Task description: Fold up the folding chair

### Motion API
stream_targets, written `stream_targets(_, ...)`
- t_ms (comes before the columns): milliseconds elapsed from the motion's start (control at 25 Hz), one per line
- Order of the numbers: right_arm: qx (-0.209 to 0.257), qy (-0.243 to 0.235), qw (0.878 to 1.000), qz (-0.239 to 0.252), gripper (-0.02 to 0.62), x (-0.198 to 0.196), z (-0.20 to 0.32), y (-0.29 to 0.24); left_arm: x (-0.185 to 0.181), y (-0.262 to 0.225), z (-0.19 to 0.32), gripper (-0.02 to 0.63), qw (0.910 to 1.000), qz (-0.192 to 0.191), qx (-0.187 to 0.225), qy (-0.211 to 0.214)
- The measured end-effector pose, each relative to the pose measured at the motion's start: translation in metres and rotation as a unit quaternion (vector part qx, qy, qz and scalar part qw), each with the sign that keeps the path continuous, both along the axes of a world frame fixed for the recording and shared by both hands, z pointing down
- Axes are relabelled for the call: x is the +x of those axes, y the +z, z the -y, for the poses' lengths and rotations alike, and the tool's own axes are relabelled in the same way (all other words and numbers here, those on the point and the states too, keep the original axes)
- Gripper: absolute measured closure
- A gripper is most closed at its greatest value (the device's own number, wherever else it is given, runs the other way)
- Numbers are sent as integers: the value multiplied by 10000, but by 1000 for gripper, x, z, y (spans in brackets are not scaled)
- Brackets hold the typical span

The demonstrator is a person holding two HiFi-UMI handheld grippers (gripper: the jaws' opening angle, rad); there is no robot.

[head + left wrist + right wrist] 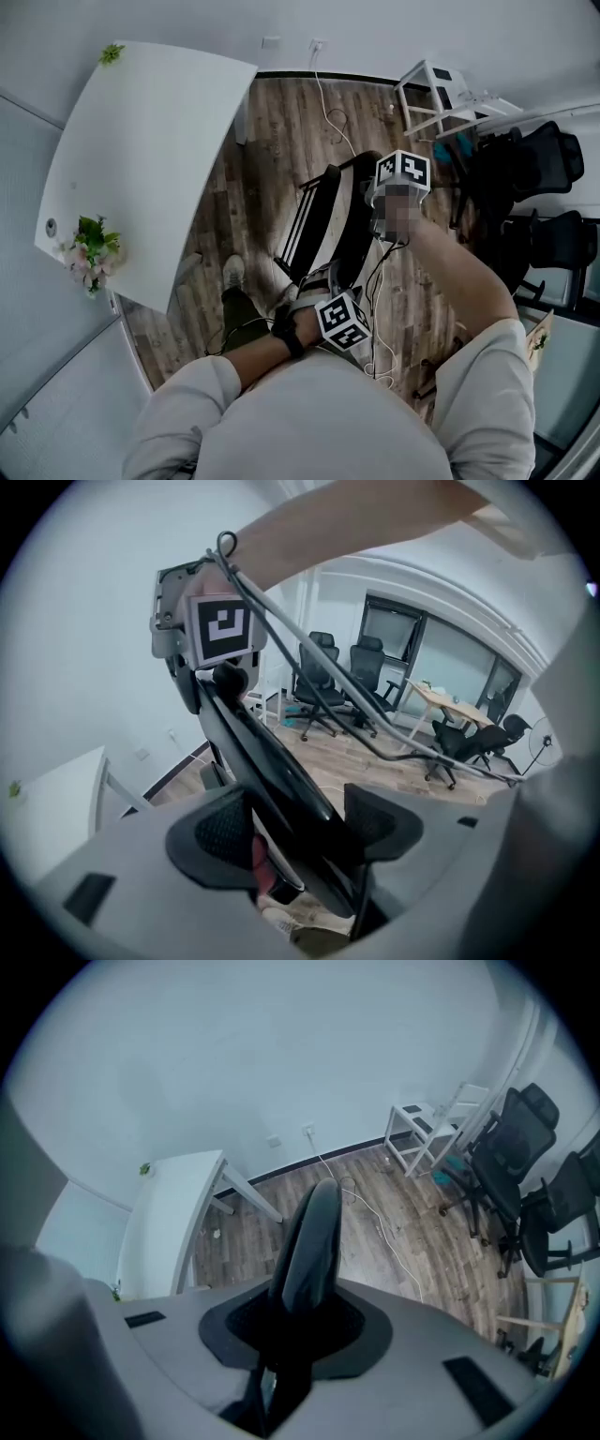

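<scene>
The black folding chair (328, 220) stands on the wood floor in front of me, its seat showing white stripes. My right gripper (401, 178) is at the chair's top edge, pointing steeply down. In the right gripper view the dark rounded edge (314, 1241) rises from between the jaws of the right gripper (295, 1321), which are shut on it. My left gripper (339, 321) is lower and nearer to me. In its own view a glossy black chair panel (272, 771) runs between the jaws of the left gripper (300, 822), with a gap showing beside the left pad (220, 832).
A white table (141, 159) with flowers (89, 253) on it stands to the left. Black office chairs (534, 164) and a white stand (436, 94) are at the right. A cable (333, 112) trails over the floor behind the chair. My shoe (232, 274) is near its base.
</scene>
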State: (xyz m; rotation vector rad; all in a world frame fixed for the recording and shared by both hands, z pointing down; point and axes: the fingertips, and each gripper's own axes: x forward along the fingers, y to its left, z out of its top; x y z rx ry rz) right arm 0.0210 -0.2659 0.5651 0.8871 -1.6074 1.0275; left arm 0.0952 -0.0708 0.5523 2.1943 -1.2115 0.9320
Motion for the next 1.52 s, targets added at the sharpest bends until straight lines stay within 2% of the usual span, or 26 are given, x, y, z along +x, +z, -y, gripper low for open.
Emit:
stream_targets(240,-113,61,9997,189,502,-74,-22,-4,-80,-4,-22,307,9999,103,-2,-6)
stream_targets(560,-190,44,9991,372,486,-187,-37,-6,-197,-10,-38,327,9999,52,-28,-118)
stream_targets(920,-190,-107,9993,314,465,-289,-52,-4,-301,-9,-53,347,9994,-155,-108,-288)
stream_targets(1320,-156,-345,9989,259,460,-364,-70,-1,-367,-9,-66,351,9970,-468,-59,-616)
stream_targets(1520,-228,-545,9977,336,428,-385,-74,0,-385,-6,-70,342,9970,-468,-146,-595)
